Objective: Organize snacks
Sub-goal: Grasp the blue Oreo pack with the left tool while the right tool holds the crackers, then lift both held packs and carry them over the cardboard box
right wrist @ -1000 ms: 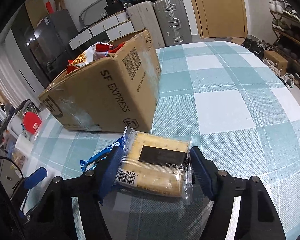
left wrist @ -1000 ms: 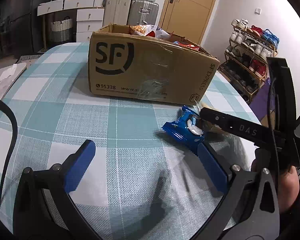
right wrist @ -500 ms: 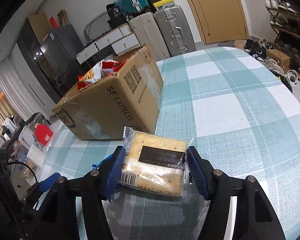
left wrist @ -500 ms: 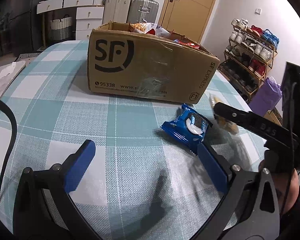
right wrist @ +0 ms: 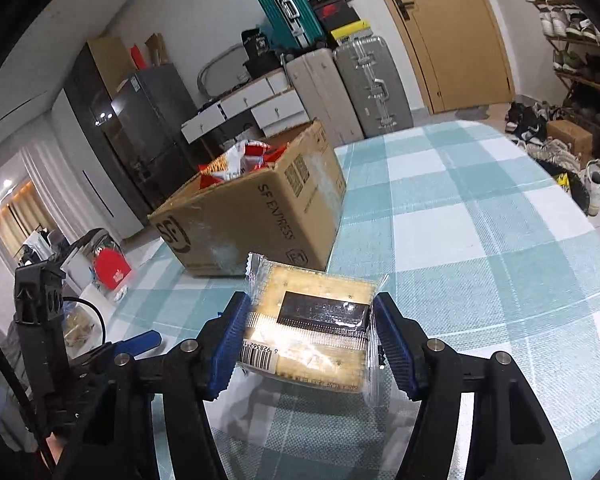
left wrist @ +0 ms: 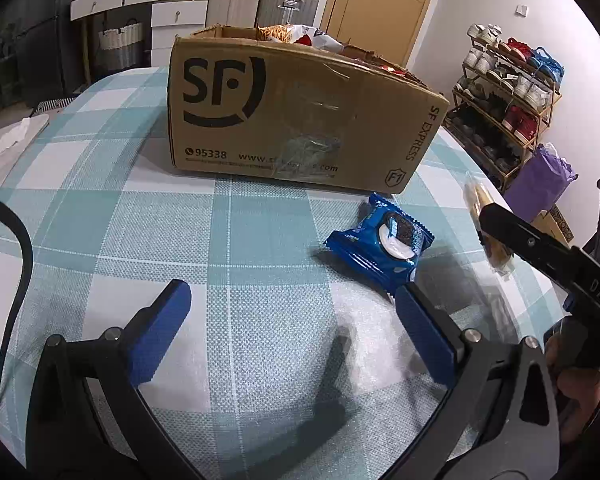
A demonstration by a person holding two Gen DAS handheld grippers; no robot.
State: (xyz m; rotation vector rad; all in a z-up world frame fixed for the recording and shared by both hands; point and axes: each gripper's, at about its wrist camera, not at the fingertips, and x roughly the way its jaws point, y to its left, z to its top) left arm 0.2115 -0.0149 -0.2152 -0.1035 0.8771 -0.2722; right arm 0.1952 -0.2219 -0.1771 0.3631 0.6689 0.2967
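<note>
The right gripper has its blue fingers clamped on the two short sides of a clear-wrapped pack of square pale crackers with a dark label, held off the teal-and-white checked worktop. The step in hand looks like carrying this pack to the open brown cardboard shipping box, which stands toward the worktop's far edge and already holds red and orange snack bags.

The next move would call for lifting the pack above the box's near wall, bringing it over the opening and only then letting go; the heaped bags leave little flat room, so the pack may settle on top of them.

The left gripper hovers with fingers spread and nothing between them. Just ahead of its right finger lies a blue cookie packet, near the box's front right corner, seemingly the next thing to collect.
</note>
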